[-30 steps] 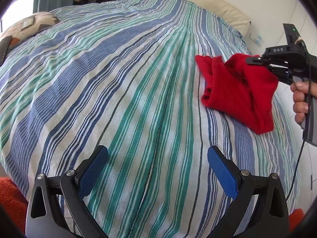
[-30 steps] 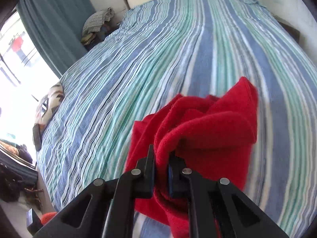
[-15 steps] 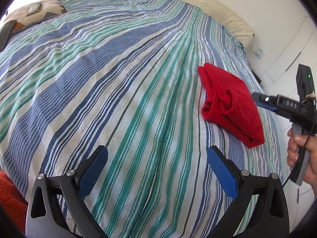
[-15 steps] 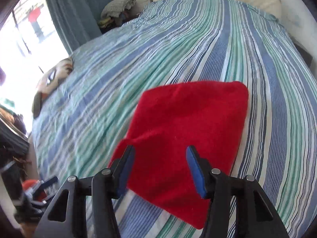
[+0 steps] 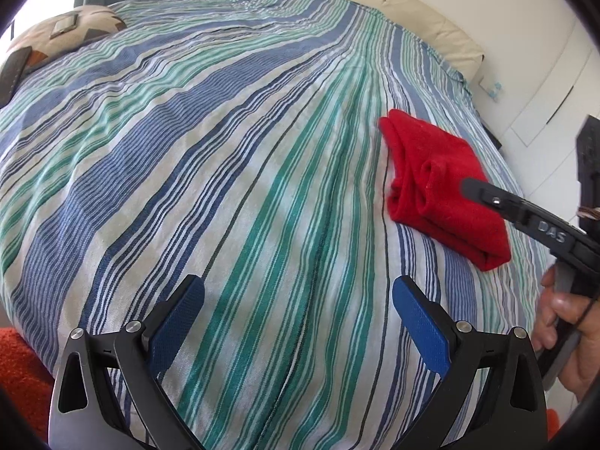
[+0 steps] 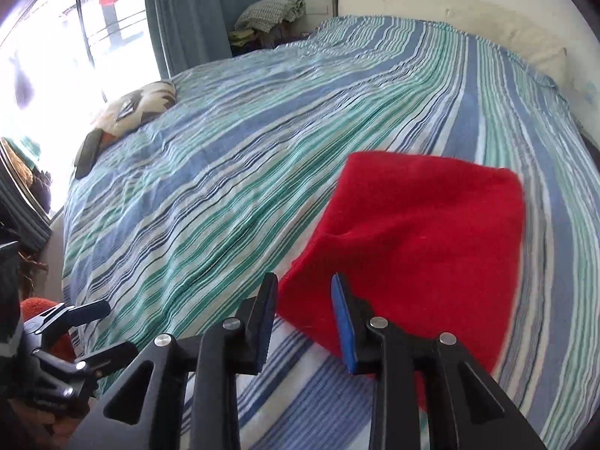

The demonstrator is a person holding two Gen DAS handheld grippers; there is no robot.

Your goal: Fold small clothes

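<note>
A small red garment (image 5: 442, 187) lies folded flat on the striped bedspread (image 5: 225, 150), at the right side of the bed. In the right wrist view it (image 6: 420, 247) fills the lower right. My right gripper (image 6: 304, 296) hovers at the garment's near corner with its jaws part open and nothing between them; it also shows in the left wrist view (image 5: 487, 197). My left gripper (image 5: 298, 311) is wide open and empty over bare bedspread, well left of the garment; it also shows in the right wrist view (image 6: 78, 322).
A patterned pillow (image 6: 135, 108) and a dark flat object (image 6: 88, 153) lie near the bed's far left edge. Curtains (image 6: 195, 15) and a clothes pile (image 6: 273, 11) stand behind. An orange rug (image 5: 18, 367) lies on the floor. A white wall (image 5: 543, 56) runs along the right.
My right gripper let go of the red garment, which dropped flat and folded onto the bed. The gripper then drew back to its near corner and narrowed its jaws. The left gripper stayed open.
</note>
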